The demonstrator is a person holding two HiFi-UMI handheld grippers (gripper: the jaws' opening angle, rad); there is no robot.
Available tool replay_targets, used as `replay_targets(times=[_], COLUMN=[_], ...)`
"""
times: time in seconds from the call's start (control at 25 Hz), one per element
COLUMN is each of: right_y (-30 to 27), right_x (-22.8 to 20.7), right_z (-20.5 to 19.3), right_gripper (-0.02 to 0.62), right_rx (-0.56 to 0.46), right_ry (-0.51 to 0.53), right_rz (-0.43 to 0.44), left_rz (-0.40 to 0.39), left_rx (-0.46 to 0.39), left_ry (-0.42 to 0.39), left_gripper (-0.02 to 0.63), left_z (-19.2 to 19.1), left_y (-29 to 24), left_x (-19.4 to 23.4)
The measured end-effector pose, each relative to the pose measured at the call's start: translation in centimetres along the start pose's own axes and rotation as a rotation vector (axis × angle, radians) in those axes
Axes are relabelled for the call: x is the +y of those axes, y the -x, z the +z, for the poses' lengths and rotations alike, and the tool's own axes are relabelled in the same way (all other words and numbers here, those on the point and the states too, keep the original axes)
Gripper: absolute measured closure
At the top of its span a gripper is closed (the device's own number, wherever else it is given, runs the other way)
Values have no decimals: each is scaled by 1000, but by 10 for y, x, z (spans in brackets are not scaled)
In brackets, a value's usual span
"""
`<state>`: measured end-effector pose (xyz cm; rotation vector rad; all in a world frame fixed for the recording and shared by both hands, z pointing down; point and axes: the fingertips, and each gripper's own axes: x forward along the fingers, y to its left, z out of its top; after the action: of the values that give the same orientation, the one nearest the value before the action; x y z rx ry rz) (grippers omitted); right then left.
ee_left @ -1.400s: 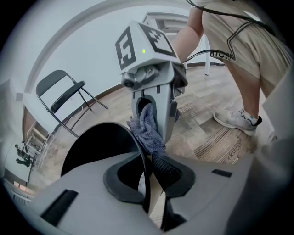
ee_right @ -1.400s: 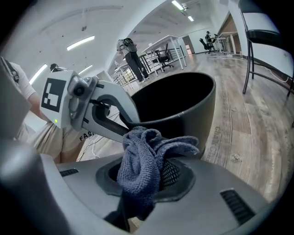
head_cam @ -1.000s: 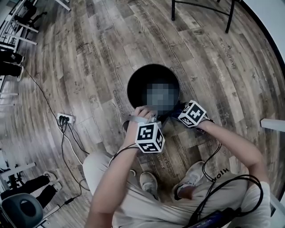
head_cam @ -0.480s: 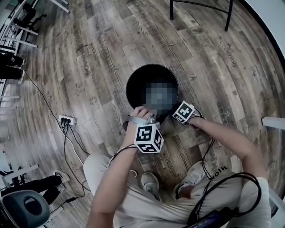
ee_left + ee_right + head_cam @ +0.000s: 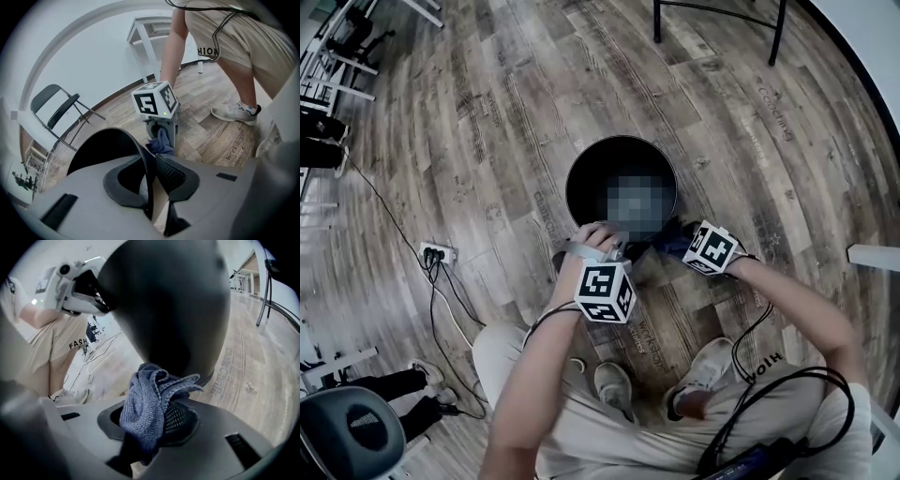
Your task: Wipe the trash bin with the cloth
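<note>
A round black trash bin (image 5: pixel 577 178) stands on the wooden floor below me. My left gripper (image 5: pixel 598 246) is shut on its near rim; in the left gripper view the thin bin wall (image 5: pixel 140 154) runs between the two pads (image 5: pixel 171 173). My right gripper (image 5: pixel 680 240) is shut on a blue-grey cloth (image 5: pixel 147 404), bunched between its jaws. The cloth's top edge lies against the lower outside wall of the bin (image 5: pixel 173 301), on its near right side. The cloth (image 5: pixel 667 236) shows as a dark fold beside the bin, and also below the right gripper's marker cube (image 5: pixel 161 143).
A power strip with cables (image 5: pixel 437 251) lies on the floor at the left. Black chair legs (image 5: pixel 717 19) stand beyond the bin, a folding chair (image 5: pixel 56 108) and a white table (image 5: pixel 150 28) by the wall. The person's shoes (image 5: pixel 614 384) are just behind the bin.
The right gripper with the cloth slid left along the bin's side, then back to the right and slightly nearer. The left gripper kept its hold on the rim in place.
</note>
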<state>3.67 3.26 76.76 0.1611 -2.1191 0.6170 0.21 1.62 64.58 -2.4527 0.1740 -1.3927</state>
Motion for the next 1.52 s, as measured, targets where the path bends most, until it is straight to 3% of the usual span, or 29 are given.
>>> replay_targets(times=[0.28, 0.44, 0.6, 0.68, 0.8, 1.08, 1.52], right_y=[48, 69, 93, 106, 118, 95, 21], right_x=[32, 48, 59, 59, 55, 45, 27], right_z=[30, 47, 64, 73, 83, 87, 52], right_gripper=[485, 485, 485, 485, 485, 485, 485], right_rx=[-19, -41, -67, -70, -67, -60, 26], right_ry=[13, -24, -57, -67, -80, -72, -5], right_rz=[50, 86, 122, 115, 80, 47, 33], left_rz=[-66, -95, -114, -102, -75, -72, -76], left_rx=[24, 101, 79, 24, -9, -18, -20], left_ry=[-105, -130, -62, -10, 3, 56, 43], left_gripper=[533, 533, 525, 525, 523, 535, 541], left_z=[-9, -29, -27, -16, -5, -5, -6], left_y=[11, 17, 22, 26, 25, 13, 12], left_x=[-15, -21, -22, -16, -11, -12, -14])
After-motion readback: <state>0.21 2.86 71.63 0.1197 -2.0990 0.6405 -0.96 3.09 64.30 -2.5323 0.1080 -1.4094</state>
